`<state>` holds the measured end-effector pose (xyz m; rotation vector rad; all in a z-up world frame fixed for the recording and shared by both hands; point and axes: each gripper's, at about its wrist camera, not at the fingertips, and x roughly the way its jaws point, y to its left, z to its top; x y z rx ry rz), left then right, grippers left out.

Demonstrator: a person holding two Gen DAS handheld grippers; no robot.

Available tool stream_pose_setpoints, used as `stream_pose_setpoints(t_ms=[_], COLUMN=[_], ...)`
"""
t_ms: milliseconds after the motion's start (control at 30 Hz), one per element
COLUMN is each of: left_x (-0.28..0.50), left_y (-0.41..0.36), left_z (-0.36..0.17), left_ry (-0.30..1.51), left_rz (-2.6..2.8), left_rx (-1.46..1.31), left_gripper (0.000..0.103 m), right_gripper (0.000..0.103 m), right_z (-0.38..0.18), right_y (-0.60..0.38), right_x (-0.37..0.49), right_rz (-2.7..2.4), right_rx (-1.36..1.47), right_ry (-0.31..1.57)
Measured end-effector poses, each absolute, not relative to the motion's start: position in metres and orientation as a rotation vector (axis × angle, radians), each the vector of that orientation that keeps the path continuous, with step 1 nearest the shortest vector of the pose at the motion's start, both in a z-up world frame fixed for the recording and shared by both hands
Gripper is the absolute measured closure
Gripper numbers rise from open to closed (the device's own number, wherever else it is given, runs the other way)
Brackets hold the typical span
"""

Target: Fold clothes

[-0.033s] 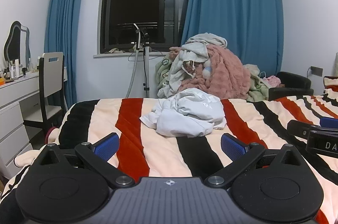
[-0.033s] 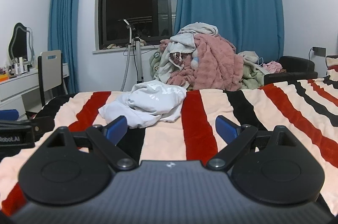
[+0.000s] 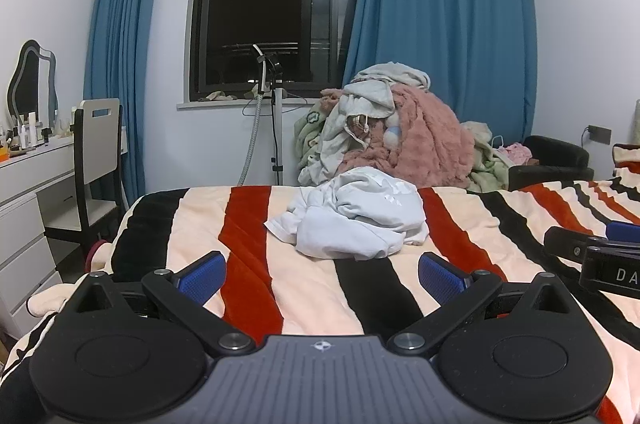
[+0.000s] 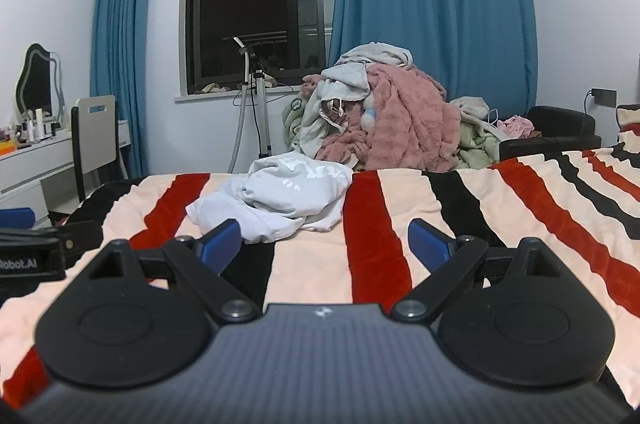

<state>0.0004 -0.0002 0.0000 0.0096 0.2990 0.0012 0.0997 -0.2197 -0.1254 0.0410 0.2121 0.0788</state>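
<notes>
Across the lower half of both views lay the striped red, black and cream blanket, the crumpled pale-blue garment at frame centre, unfolded. Left gripper and right gripper stood released, empty; nothing showed any change, folding unstarted.

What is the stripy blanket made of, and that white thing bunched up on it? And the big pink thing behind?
The blanket looks like soft plush fleece: matte, fuzzy stripe edges. The white garment seems a thin, smooth cotton-like knit: it makes sharp little creases. The pink throw looks like thick shaggy fleece, with ridged tufts.
</notes>
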Motion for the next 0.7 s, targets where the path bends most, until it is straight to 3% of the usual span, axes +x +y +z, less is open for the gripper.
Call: stream_pose_setpoints(t_ms=[700], left_x=[-0.0005], left_y=[-0.0026], left_z=[-0.0011], left_ry=[0.308], left_rz=[-0.005], left_rx=[0.013], left_gripper=[0.000], right_gripper=[0.011], right_z=[-0.1273], right_y=[-0.2146], right_x=[0.1025], right_rz=[0.075], right_rx=[0.029], right_ry=[0.246])
